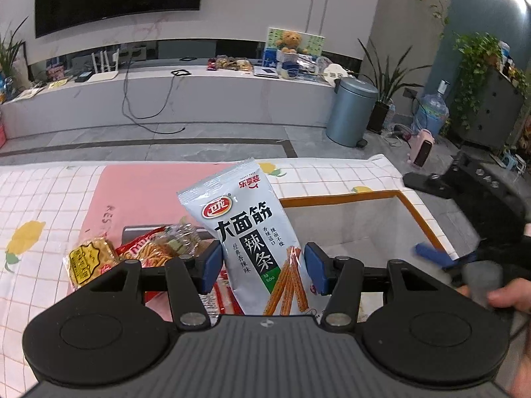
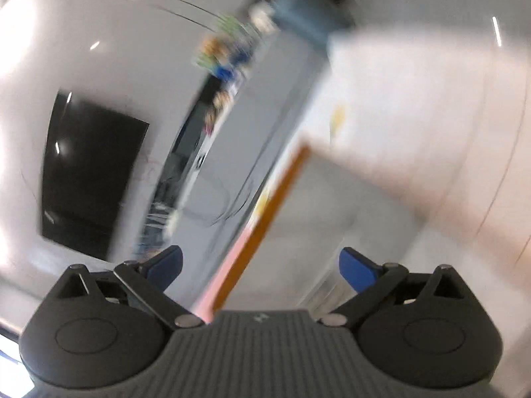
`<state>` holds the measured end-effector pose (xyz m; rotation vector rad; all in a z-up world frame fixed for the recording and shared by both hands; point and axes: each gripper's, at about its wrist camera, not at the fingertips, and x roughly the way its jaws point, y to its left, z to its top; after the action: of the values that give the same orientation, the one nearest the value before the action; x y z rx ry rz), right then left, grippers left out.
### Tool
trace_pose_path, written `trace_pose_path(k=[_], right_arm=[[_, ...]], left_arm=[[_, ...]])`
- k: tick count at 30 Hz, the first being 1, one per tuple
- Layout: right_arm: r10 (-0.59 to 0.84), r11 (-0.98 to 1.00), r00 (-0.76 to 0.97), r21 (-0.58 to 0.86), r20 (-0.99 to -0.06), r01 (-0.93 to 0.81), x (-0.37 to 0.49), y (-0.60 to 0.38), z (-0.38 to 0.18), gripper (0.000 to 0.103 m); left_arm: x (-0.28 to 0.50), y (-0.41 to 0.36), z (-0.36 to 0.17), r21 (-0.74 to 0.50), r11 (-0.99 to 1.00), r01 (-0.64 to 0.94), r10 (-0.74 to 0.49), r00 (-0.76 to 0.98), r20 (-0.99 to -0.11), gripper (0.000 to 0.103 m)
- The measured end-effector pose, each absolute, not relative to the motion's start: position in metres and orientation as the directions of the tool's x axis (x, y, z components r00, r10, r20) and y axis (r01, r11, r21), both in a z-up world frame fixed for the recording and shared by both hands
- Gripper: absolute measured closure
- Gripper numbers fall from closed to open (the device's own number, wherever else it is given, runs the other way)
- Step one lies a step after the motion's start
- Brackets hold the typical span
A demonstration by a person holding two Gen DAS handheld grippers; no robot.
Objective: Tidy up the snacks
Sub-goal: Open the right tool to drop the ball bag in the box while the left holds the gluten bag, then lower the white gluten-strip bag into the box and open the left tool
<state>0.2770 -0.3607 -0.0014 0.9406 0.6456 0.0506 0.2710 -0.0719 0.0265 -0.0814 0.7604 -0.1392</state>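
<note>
My left gripper is shut on a white spicy-strip snack bag and holds it upright above the table, next to the left edge of a white fabric storage box with an orange rim. Other snack packets, one yellow and one red, lie on a dark tray to the left. My right gripper is open and empty; its view is tilted and blurred, with the box's orange rim running between its fingers. The right gripper also shows at the right edge of the left wrist view.
The table wears a white checked cloth with lemons and a pink panel. Beyond the table are grey floor, a blue-grey bin, a TV bench and plants. A hand holds the right gripper.
</note>
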Motion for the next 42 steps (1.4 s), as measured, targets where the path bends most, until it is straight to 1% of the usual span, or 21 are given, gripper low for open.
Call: trace_pose_path(k=[4,8,10,14,18,21,26,28,31,33,34,36,38,42], right_arm=[[0.352,0.6,0.837,0.787,-0.42,0.143,0.26,-0.383,0.015,0.003],[0.377,0.605,0.845,0.792,-0.379,0.085,0.244,-0.405,0.021,0.003],[0.358,0.655,0.85,0.753,-0.387,0.067,0.243,-0.407,0.026,0.003],[0.272,0.782,0.86,0.62,-0.431,0.063,0.232,-0.405,0.036,0.003],[0.281,0.765,0.863,0.641,-0.419,0.063,0.231,-0.42,0.028,0.003],[0.286,0.713,0.868,0.696,-0.405,0.09,0.234,-0.434,0.018,0.003],[0.266,0.69,0.859,0.708,-0.437,0.147,0.238,-0.447,0.009,0.003],[0.265,0.68,0.859,0.717,-0.438,0.155,0.241,-0.448,0.007,0.003],[0.275,0.703,0.847,0.696,-0.454,0.145,0.243,-0.441,0.008,0.003],[0.291,0.714,0.839,0.688,-0.459,0.129,0.245,-0.437,0.009,0.003],[0.296,0.71,0.839,0.693,-0.456,0.126,0.245,-0.436,0.009,0.003],[0.3,0.697,0.842,0.706,-0.449,0.127,0.246,-0.436,0.008,0.003],[0.291,0.691,0.844,0.709,-0.451,0.141,0.245,-0.437,0.008,0.003],[0.273,0.709,0.84,0.689,-0.469,0.154,0.246,-0.434,0.009,0.003]], left_arm=[[0.276,-0.086,0.031,-0.111,0.987,0.116,-0.16,0.706,-0.69,0.042],[0.282,-0.107,0.03,-0.124,0.981,0.146,-0.191,0.682,-0.706,0.042],[0.285,-0.118,0.026,-0.132,0.978,0.161,-0.206,0.665,-0.718,0.042],[0.295,-0.146,0.011,-0.162,0.967,0.198,-0.25,0.604,-0.757,0.042],[0.307,-0.175,-0.01,-0.19,0.954,0.233,-0.288,0.52,-0.804,0.042],[0.314,-0.2,-0.028,-0.188,0.947,0.26,-0.295,0.473,-0.831,0.042],[0.323,-0.226,-0.054,-0.194,0.932,0.305,-0.307,0.384,-0.871,0.042],[0.325,-0.232,-0.061,-0.181,0.931,0.317,-0.295,0.361,-0.885,0.042],[0.326,-0.241,-0.072,-0.084,0.949,0.303,-0.195,0.359,-0.913,0.042],[0.331,-0.243,-0.075,-0.06,0.949,0.309,-0.174,0.356,-0.918,0.042],[0.331,-0.243,-0.075,-0.06,0.948,0.311,-0.173,0.35,-0.921,0.04],[0.331,-0.242,-0.075,-0.065,0.947,0.313,-0.174,0.332,-0.927,0.033],[0.33,-0.239,-0.073,-0.07,0.948,0.309,-0.175,0.324,-0.93,0.017],[0.331,-0.232,-0.066,-0.082,0.957,0.28,-0.177,0.335,-0.926,0.015]])
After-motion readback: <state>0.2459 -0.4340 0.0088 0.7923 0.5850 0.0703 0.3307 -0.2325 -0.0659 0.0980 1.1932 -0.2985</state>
